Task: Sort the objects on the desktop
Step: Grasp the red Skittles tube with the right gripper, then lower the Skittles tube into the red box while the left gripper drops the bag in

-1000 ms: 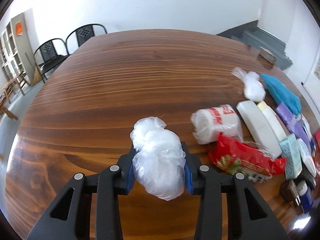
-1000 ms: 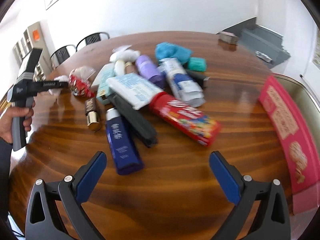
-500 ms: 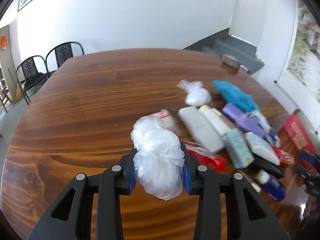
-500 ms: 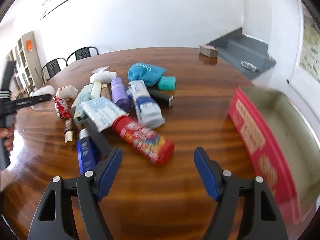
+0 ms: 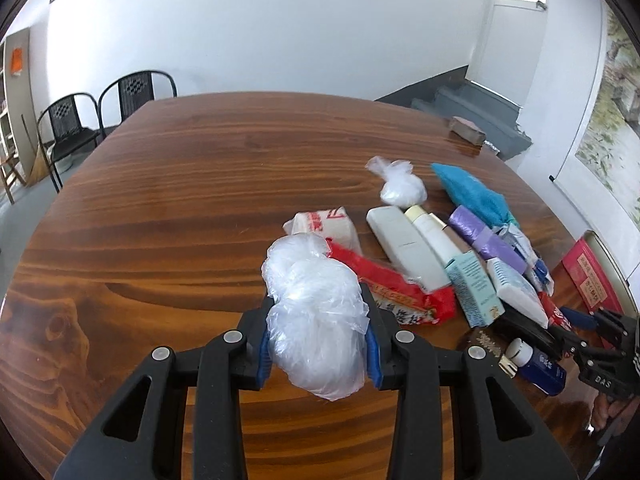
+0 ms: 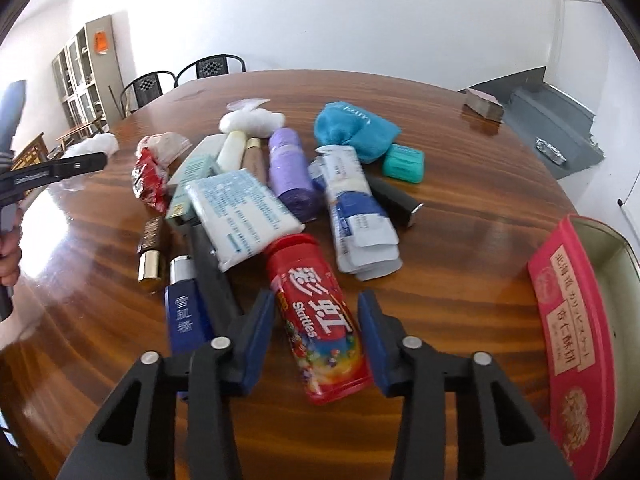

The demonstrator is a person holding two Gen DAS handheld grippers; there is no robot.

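My left gripper [image 5: 318,334] is shut on a clear plastic bag of white stuff [image 5: 316,320] and holds it above the wooden table [image 5: 180,184]. In the right wrist view the left gripper shows at the far left with the bag [image 6: 96,146]. My right gripper [image 6: 316,320] is open, its jaws on either side of a red Skittles bottle [image 6: 318,328] that lies on the table; I cannot tell whether the pads touch it. A pile of toiletries and packets [image 6: 256,184] lies beyond it.
A pink tin box [image 6: 572,340], open, stands at the right table edge. The pile holds a blue bottle [image 6: 186,312], a purple roll [image 6: 290,168], a blue cloth [image 6: 352,128] and a teal case [image 6: 402,162]. Two black chairs [image 5: 108,116] stand beyond the table.
My right gripper has moved forward and its jaws have narrowed around the Skittles bottle. My left gripper, still holding the bag, has swung right toward the pile.
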